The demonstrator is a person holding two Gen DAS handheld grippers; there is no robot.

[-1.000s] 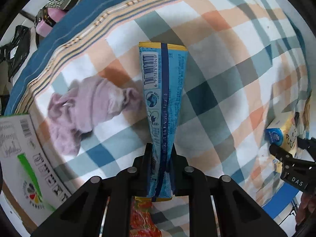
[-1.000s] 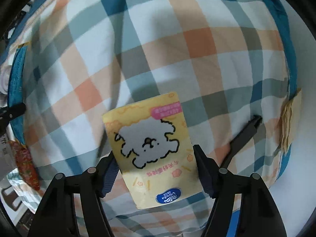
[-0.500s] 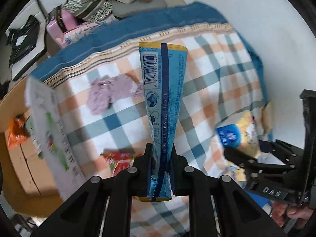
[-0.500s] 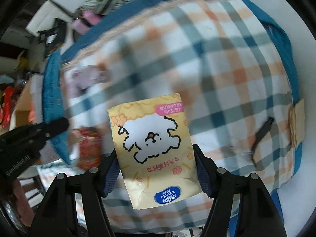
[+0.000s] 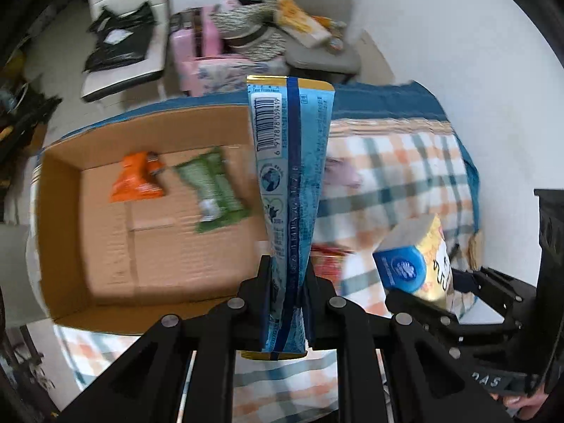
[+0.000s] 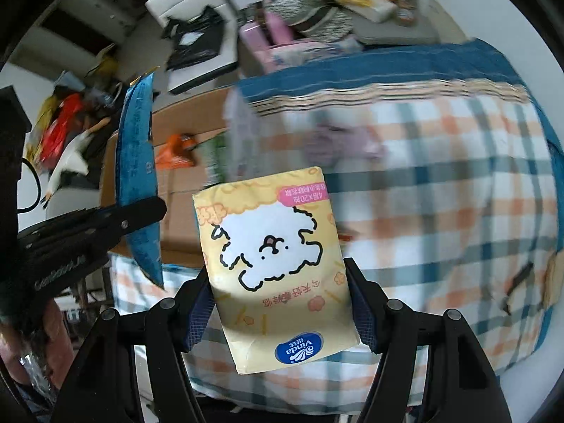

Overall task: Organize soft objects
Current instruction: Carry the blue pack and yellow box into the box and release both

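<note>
Beyond your plaid orange-and-teal checked bedspread, a grey upholstered chair piled with clutter stands beside a pink suitcase and a black plastic bag.

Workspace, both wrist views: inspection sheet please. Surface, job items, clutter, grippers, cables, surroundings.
Surface: plaid cloth with blue border, over a raised surface.
Job's things: blue packet held upright; yellow tissue pack held; open cardboard box holding an orange packet and a green packet; lilac cloth and red packet lying on the plaid.
Clutter: black bags, pink bag, striped fabric behind the box.
Grippers: left gripper shut on blue packet; right gripper shut on yellow tissue pack.
Cables: black cable at the far left, right wrist view.
Surroundings: white wall, grey chair.
</note>
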